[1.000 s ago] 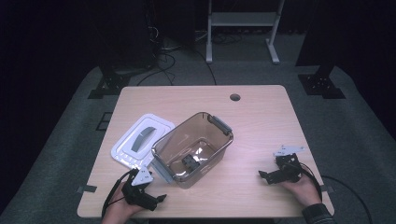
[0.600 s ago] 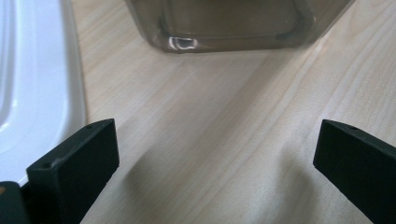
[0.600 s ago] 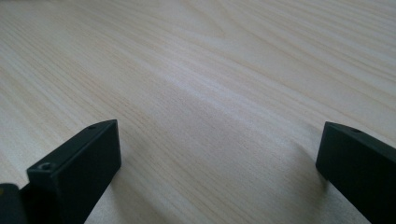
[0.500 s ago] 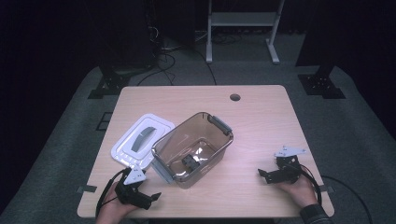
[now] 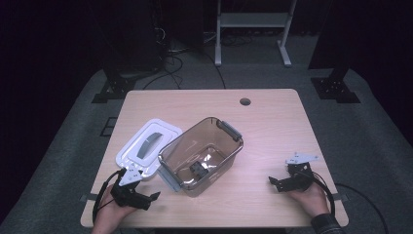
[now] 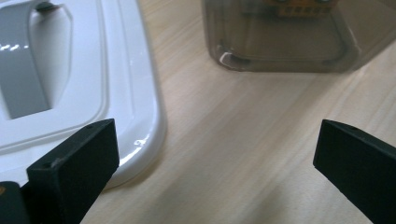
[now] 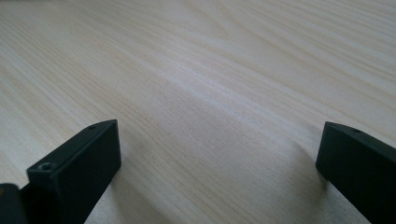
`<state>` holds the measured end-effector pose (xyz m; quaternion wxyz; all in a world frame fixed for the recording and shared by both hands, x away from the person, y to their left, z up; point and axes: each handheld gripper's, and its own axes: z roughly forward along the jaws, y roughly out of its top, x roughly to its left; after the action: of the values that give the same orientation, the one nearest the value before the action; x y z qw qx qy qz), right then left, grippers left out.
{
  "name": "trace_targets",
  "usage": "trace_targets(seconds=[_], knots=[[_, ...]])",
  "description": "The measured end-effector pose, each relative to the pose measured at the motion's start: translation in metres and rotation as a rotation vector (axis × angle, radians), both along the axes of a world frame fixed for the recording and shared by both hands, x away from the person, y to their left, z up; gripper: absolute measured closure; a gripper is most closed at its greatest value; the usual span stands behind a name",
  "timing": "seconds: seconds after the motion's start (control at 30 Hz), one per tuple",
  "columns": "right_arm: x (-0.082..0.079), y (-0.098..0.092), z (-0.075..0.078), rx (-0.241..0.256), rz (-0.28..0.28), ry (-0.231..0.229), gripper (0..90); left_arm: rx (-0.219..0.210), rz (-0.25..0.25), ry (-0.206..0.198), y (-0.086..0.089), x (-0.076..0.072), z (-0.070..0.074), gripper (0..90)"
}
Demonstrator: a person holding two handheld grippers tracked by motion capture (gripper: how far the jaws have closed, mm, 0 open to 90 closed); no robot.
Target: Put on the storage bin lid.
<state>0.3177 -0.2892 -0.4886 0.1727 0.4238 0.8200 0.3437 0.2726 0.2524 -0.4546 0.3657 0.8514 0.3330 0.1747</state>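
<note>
Jaws spread wide on both grippers, nothing between them. Left gripper (image 5: 152,196) sits near table (image 5: 272,122) front edge, just beside bin (image 5: 202,155) front-left corner; one jaw over corner of lid (image 6: 93,84). Right gripper (image 5: 272,181) well apart from bin, on its right, bare wood around. Bin: clear smoky plastic, open top, grey latch handles, small dark object (image 5: 197,169) inside. Lid: white, grey handle, flat on table, touching bin's left side.
</note>
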Motion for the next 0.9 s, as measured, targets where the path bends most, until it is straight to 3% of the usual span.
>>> trace_targets(seconds=[0.27, 0.77, 0.9], knots=[[-0.001, 0.0, 0.0, 0.0, -0.009, 0.001, 0.0, -0.026, 0.038, -0.014, 0.008, 0.011, 0.009, 0.0], [-0.002, 0.001, 0.0, -0.001, -0.035, 0.001, 0.0, -0.035, 0.086, -0.034, 0.018, 0.034, 0.021, 0.0], [-0.002, 0.001, 0.0, -0.002, -0.034, 0.001, 0.0, -0.063, 0.096, -0.039, 0.02, 0.042, 0.023, 0.0]])
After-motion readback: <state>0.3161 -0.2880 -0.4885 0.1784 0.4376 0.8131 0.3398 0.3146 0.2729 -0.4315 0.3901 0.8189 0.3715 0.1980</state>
